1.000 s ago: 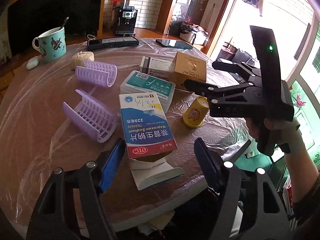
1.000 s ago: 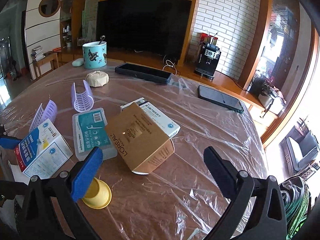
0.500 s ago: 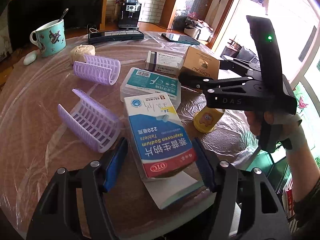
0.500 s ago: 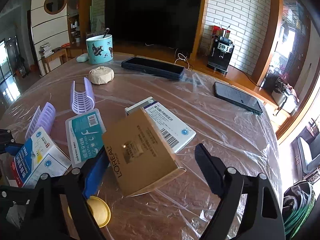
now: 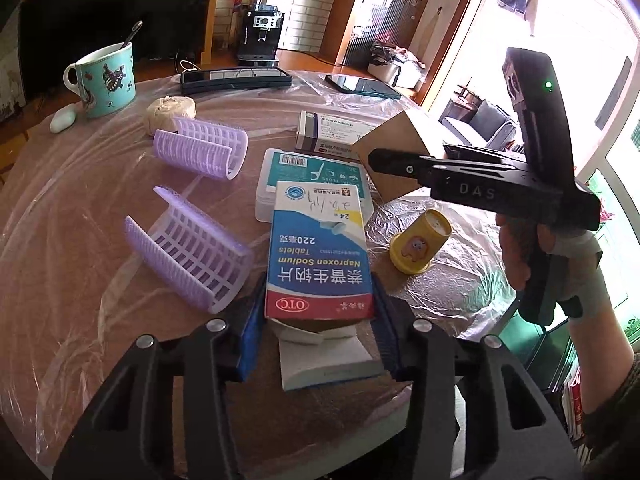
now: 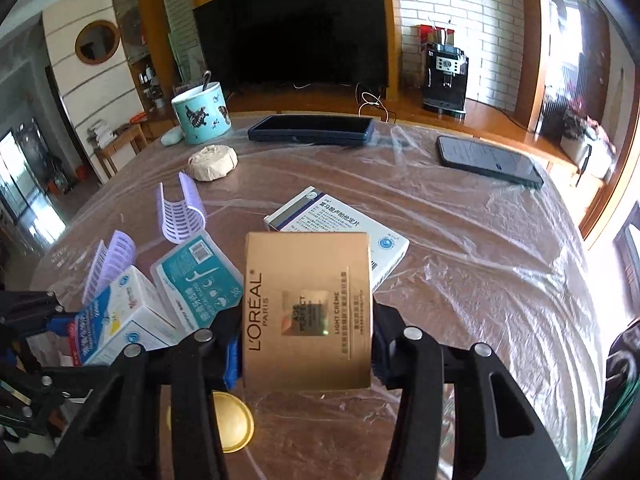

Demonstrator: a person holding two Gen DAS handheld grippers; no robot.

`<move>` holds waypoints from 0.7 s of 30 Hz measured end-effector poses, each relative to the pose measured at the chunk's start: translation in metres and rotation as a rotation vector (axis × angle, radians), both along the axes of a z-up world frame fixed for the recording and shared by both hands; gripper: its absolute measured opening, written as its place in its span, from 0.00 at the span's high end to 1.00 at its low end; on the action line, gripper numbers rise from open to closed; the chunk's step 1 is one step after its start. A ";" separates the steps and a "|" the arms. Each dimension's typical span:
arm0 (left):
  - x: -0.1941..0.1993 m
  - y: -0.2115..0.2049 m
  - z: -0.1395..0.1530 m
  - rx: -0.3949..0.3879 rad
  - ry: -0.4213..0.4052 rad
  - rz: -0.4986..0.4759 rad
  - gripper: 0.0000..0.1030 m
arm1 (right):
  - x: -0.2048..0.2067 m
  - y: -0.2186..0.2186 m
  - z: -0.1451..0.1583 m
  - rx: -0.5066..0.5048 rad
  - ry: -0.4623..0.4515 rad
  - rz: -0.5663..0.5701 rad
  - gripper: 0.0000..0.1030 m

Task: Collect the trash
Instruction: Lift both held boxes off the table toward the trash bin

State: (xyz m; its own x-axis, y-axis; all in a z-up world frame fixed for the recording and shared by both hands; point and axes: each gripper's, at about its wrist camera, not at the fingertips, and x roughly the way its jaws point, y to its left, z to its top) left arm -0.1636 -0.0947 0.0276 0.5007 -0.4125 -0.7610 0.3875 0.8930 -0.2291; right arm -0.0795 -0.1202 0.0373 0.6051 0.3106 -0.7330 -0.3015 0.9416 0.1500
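Table point(image 6: 480, 280): covered in clear plastic film, wrinkled and glossy. Naproxen box point(image 5: 320, 256), lower centre of the left view: printed cardboard, smooth with a light sheen. L'Oréal carton point(image 6: 308, 312), lower centre of the right view: gold card, satin-metallic. Purple curved racks point(image 5: 188, 256): slotted plastic, semi-matt. Mug point(image 5: 106, 78), upper left: glazed ceramic, glossy. Gripper bodies point(image 6: 440, 400): matt black plastic with bright metal screw heads. Yellow cup point(image 5: 418, 246): smooth plastic.
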 end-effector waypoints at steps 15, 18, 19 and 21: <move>-0.004 0.000 0.004 0.000 -0.023 -0.009 0.54 | -0.015 -0.017 0.007 0.021 -0.007 -0.106 0.54; -0.005 -0.004 0.001 0.019 -0.022 -0.025 0.53 | -0.019 -0.015 0.004 -0.038 0.003 -0.113 0.54; -0.005 -0.005 0.001 0.024 -0.023 -0.026 0.53 | -0.019 -0.015 0.003 -0.052 0.006 -0.113 0.54; -0.003 -0.007 0.001 0.031 -0.021 -0.031 0.52 | -0.019 -0.016 0.000 -0.058 0.017 -0.114 0.54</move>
